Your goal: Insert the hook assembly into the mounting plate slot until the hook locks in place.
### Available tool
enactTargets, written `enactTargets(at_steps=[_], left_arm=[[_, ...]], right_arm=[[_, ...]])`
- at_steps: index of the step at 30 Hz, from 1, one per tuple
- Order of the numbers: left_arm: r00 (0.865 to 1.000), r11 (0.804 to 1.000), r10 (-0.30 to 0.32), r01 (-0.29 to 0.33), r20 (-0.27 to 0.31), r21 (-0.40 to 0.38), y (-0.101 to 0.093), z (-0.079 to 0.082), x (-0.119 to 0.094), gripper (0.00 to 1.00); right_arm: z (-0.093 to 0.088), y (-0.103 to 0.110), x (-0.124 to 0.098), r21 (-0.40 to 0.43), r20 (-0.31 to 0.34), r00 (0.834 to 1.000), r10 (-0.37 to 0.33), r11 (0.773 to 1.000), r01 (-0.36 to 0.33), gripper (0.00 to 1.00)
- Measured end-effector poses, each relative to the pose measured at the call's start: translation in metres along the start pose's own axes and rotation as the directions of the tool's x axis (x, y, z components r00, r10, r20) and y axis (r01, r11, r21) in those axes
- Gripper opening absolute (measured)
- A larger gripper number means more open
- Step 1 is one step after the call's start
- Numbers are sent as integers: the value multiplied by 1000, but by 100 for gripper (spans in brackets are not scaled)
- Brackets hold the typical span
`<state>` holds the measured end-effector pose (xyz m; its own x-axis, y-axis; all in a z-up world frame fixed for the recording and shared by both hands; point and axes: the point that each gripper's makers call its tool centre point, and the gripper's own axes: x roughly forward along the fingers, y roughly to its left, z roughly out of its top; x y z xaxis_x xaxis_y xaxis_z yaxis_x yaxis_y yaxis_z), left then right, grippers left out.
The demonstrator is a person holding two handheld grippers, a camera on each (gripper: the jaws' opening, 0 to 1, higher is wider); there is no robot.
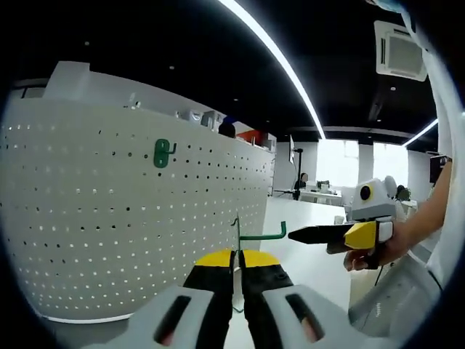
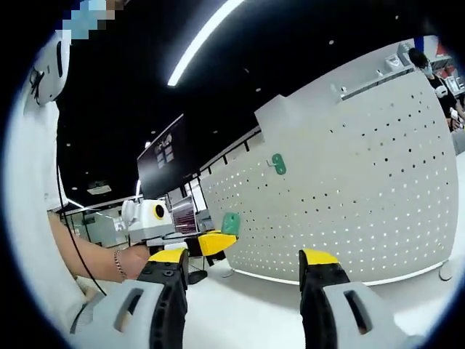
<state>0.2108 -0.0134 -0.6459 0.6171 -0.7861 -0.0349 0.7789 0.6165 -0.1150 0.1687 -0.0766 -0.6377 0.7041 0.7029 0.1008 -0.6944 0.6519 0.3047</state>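
My left gripper (image 1: pixel 235 259) is shut on a green hook assembly (image 1: pixel 251 235). Its thin plate stands edge-on between the yellow-tipped jaws and its hook arm points right. The white perforated mounting plate (image 1: pixel 109 218) stands upright to the left, apart from the held hook. A second green hook (image 1: pixel 163 153) hangs high on that plate. My right gripper (image 1: pixel 312 234) comes in from the right, close to the hook's tip. In the right gripper view the right gripper (image 2: pixel 245 260) stands open and holds nothing. The left gripper (image 2: pixel 213 243) holds the green piece (image 2: pixel 231 222) before the plate (image 2: pixel 363 211), with the mounted hook (image 2: pixel 278 163) above.
A person's hand and forearm (image 1: pixel 407 233) hold the right gripper. A white surface (image 1: pixel 305 218) stretches past the plate's right end. A dark wall screen (image 2: pixel 163 163) and desks with people lie far behind. Light strips run across the black ceiling.
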Motion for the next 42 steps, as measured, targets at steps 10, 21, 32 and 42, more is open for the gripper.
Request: enactTargets(at_steps=[10, 21, 32, 42], left_arm=[[1000, 1000, 2, -2, 4, 3, 1, 3, 0, 2], [1000, 1000, 3, -3, 6, 1, 0, 3, -1, 2], [1000, 1000, 7, -7, 8, 0, 1, 4, -2, 2], [1000, 1000, 7, -7, 9, 1, -1, 4, -3, 2]], right_arm=[[4, 10, 23, 8, 15, 999, 45, 999, -45, 55], [4, 21, 42, 25, 20, 997, 75, 997, -75, 53], [4, 26, 54, 36, 21, 995, 93, 995, -94, 48], [1, 36, 63, 45, 16, 993, 115, 992, -115, 37]])
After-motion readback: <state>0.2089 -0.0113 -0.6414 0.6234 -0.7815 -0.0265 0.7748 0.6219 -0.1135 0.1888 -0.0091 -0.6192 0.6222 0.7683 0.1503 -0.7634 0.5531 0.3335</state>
